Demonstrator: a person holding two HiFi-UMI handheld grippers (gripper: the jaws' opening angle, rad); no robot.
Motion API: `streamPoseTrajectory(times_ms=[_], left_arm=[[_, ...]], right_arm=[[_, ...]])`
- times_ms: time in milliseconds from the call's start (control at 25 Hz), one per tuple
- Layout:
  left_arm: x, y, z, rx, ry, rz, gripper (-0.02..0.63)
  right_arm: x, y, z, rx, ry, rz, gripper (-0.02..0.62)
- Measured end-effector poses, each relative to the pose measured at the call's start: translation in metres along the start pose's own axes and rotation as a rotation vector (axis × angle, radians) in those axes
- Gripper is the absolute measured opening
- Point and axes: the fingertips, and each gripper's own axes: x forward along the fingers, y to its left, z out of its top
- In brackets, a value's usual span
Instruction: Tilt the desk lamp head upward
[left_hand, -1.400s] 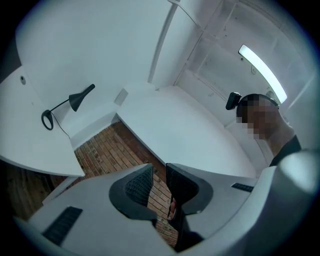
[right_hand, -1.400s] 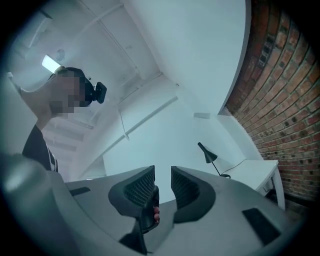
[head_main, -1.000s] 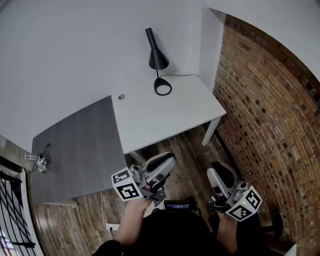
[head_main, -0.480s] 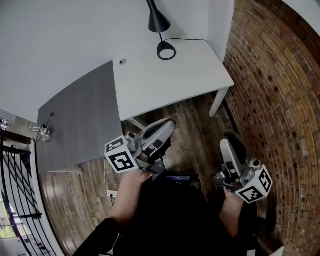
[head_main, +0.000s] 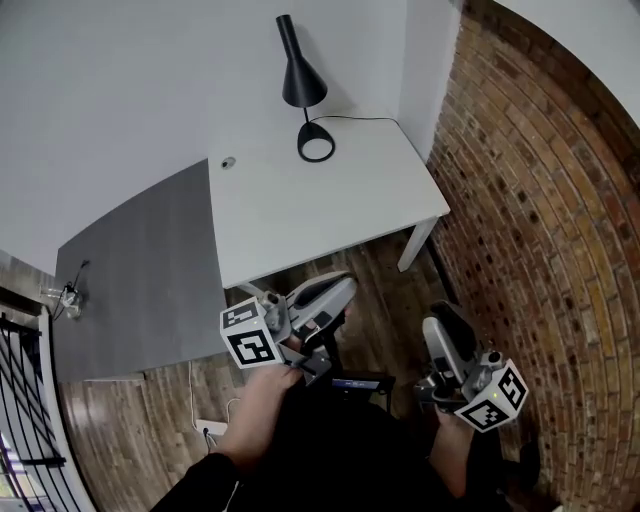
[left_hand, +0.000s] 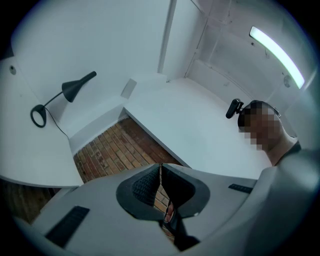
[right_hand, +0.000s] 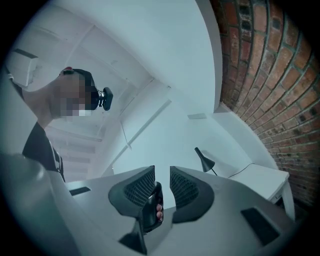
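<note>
Lamp (head_main: 303, 88): black, standing on its ring base (head_main: 316, 143) at the far side of the white bench (head_main: 330, 215), close to the corner of the rear wall. The wide mouth of its cone head faces down toward the bench top. A cord (head_main: 365, 120) runs from the base toward that corner.

Left tool (left_hand: 161, 170): jaws have just been closing and are now pressed together but for a hairline slit, with nothing between them.

Right tool (right_hand: 162, 175): jaws spread, with nothing in the gap.

Both tools are held low over the wood floor (head_main: 375, 285) on the near side of the white bench. They are well apart from the lamp, and neither touches it.

A grey bench (head_main: 140, 270) adjoins the white one on the left. A brick wall (head_main: 540, 200) runs along the right.
</note>
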Motion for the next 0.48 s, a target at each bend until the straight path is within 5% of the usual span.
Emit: streamPoseTrajectory(times_ms=[240, 480], left_arm=[[0.035, 0.035, 0.028, -0.041, -0.015, -0.118, 0.023], [0.022, 0.09, 0.092, -0.05, -0.079, -0.113, 0.018]], right_arm=[[0.041, -0.035, 0.013, -0.06, 0.034, -0.044, 0.097], [0.12, -0.063, 0.01, -0.068, 0.077, -0.018, 0.097]])
